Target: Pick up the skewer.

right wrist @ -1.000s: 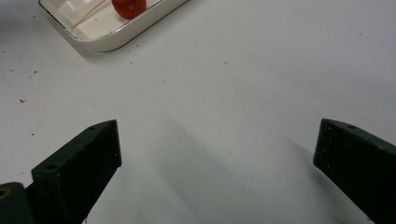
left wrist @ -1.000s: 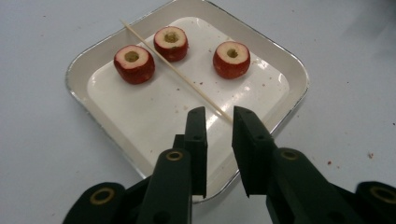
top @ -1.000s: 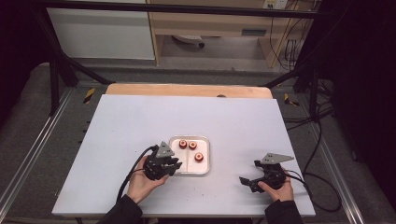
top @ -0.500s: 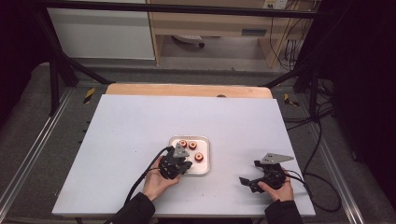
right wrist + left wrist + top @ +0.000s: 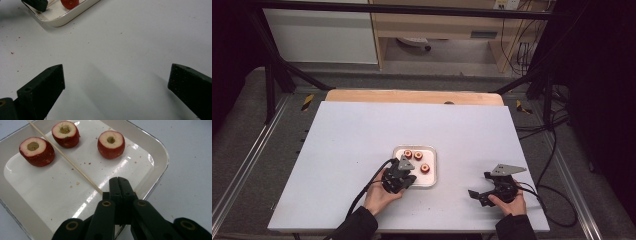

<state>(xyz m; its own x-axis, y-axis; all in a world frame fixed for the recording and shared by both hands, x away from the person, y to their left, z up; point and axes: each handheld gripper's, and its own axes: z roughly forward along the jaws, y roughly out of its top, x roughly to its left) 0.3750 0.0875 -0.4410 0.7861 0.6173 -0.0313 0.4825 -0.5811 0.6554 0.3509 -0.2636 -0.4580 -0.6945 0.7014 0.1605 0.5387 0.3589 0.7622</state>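
Over the near edge of the white tray point(image 5: 160, 152), your left claw point(image 5: 119, 185) has its jaws together, clamped on the near end of the thin wooden skewer point(image 5: 62, 157). From that tip the skewer runs away and to the left in the left gripper view, lying low across the tray and passing between two of the three cored red fruit pieces point(image 5: 111, 144). Its long axis therefore points away from you, and the free far end is what must meet a fruit. Your right claw point(image 5: 486, 192) rests on the counter point(image 5: 362, 130), well apart to the right, jaws wide apart and empty. I judge the left hand is nearer, so it should steer the skewer.
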